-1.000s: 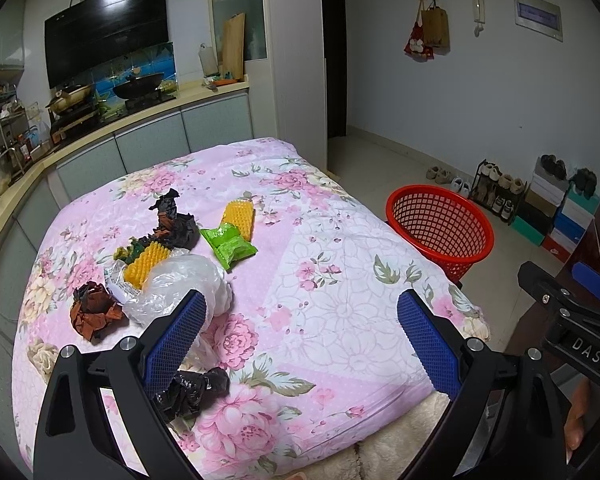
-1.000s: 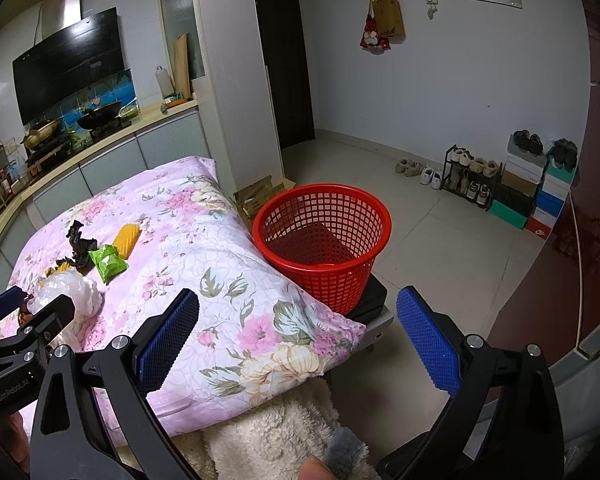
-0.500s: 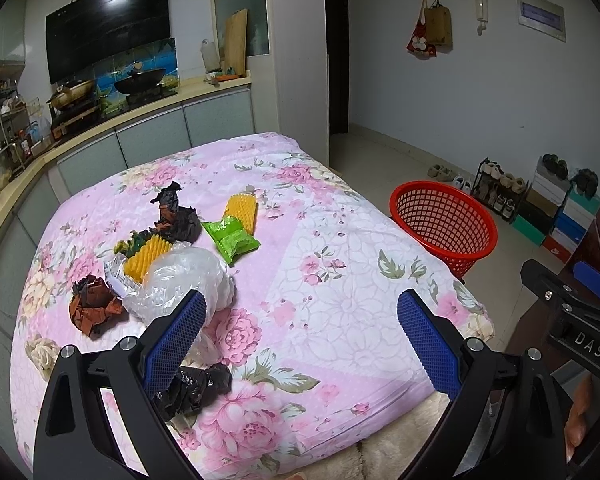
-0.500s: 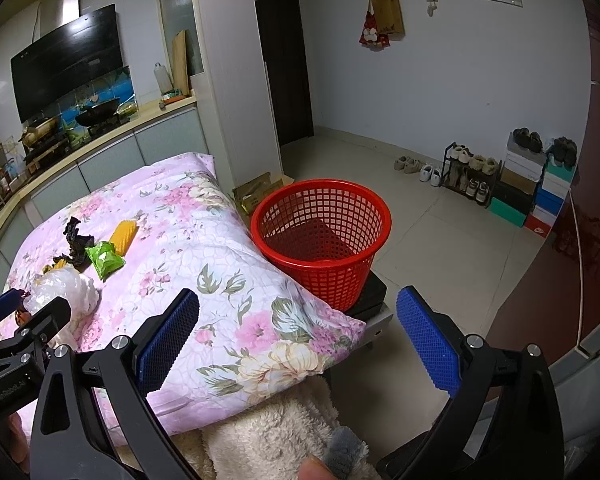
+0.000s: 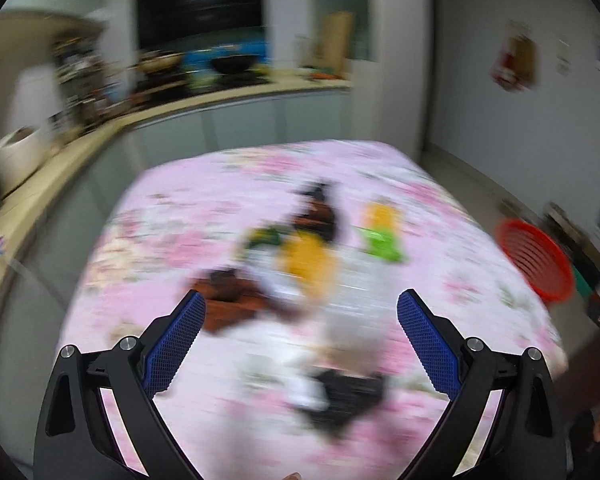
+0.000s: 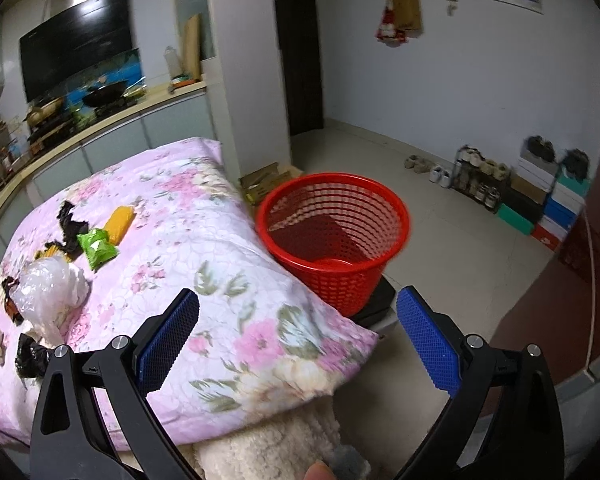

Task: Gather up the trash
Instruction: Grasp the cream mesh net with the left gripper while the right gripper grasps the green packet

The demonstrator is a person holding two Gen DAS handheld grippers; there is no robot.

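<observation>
At the bottom of the left wrist view, the left hand-held gripper (image 5: 300, 344) is spread wide, its blue textured pads holding nothing. The whole view is smeared with blur. Between the pads, low in the frame, lies a crumpled black wrapper (image 5: 346, 396) on the pink floral bed cover (image 5: 452, 240).

In the right wrist view the right hand-held gripper (image 6: 298, 340) is likewise released and empty. At lower left lies a crinkled clear plastic bag (image 6: 52, 288), soft and glossy. Above it, at centre left, are a shiny green packet (image 6: 97, 247), a ridged yellow wrapper (image 6: 120, 218) and a twisted black scrap (image 6: 70, 228).

Right of the bed, at frame centre, a red plastic mesh basket (image 6: 334, 236) stands round and open on the floor (image 6: 460, 264).
</observation>
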